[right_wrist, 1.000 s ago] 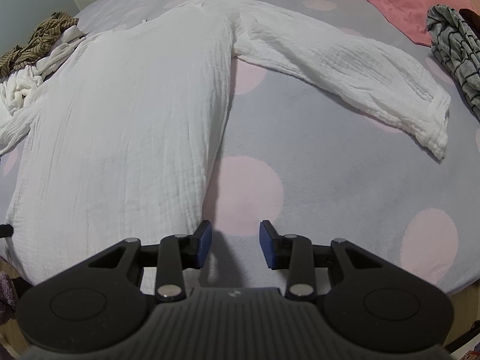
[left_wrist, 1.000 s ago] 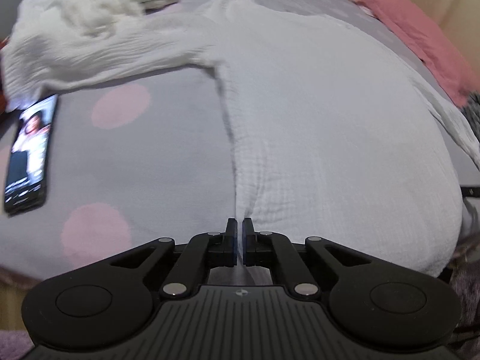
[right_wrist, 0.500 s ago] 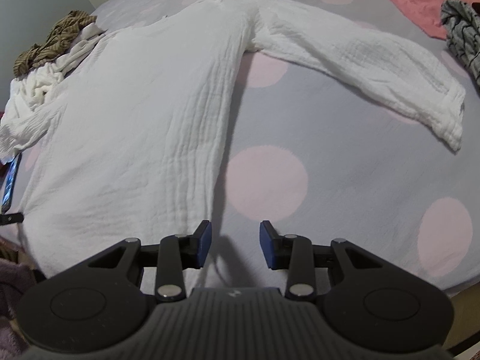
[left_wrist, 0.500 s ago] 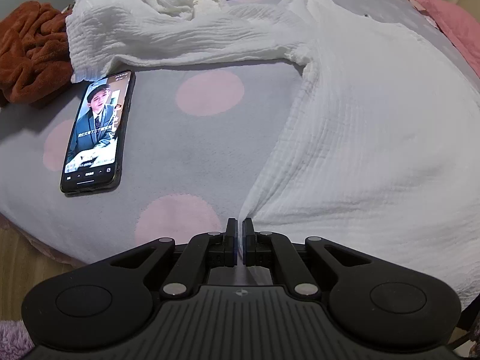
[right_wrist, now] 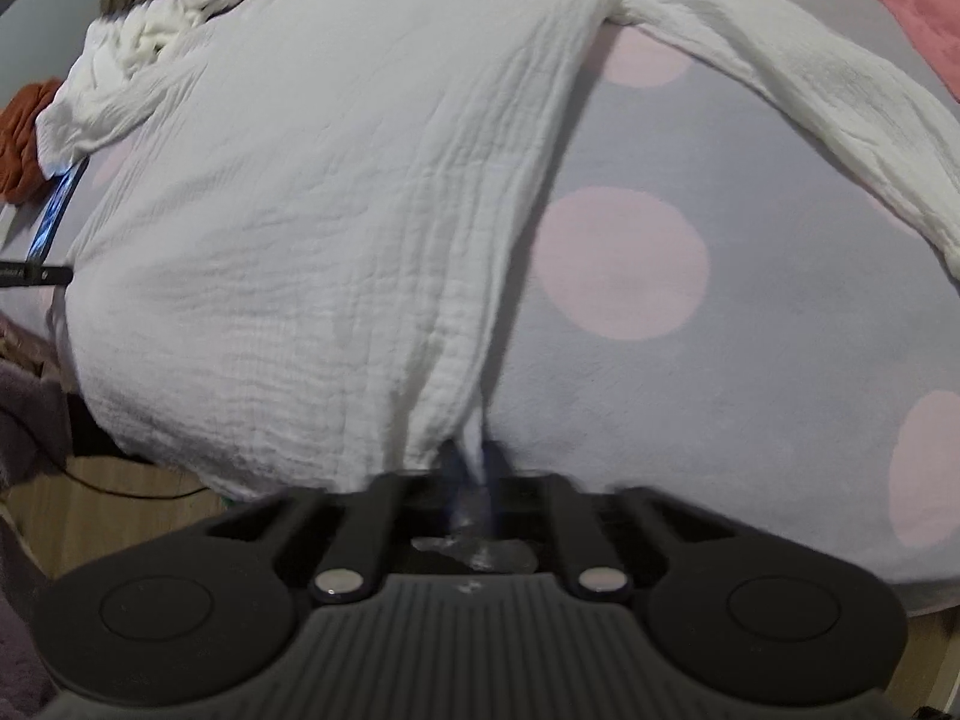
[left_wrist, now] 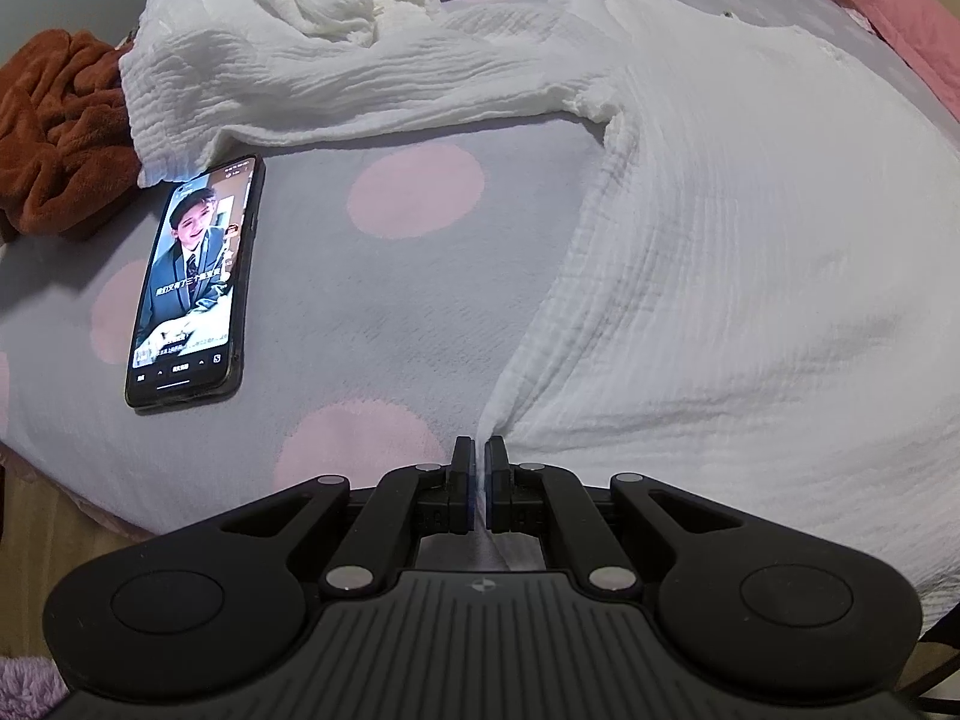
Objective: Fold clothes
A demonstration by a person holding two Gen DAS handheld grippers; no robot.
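A white crinkled long-sleeved shirt (left_wrist: 750, 252) is spread flat on a grey bedcover with pink dots (left_wrist: 384, 276), its hem at the near edge of the bed. The fabric is finely ribbed and creased, with folds running from each pinched corner. The left hem corner is pinched between the closed fingers of the left gripper (left_wrist: 478, 468). The right hem corner is drawn into the right gripper (right_wrist: 474, 480), whose fingers are blurred but seen pressed on the cloth. One sleeve (right_wrist: 798, 78) is stretched out to the right; the other sleeve (left_wrist: 336, 90) lies crumpled leftward, its cuff just touching a lit smartphone (left_wrist: 192, 282). A rust-coloured garment (left_wrist: 54, 138) lies beside that cuff.
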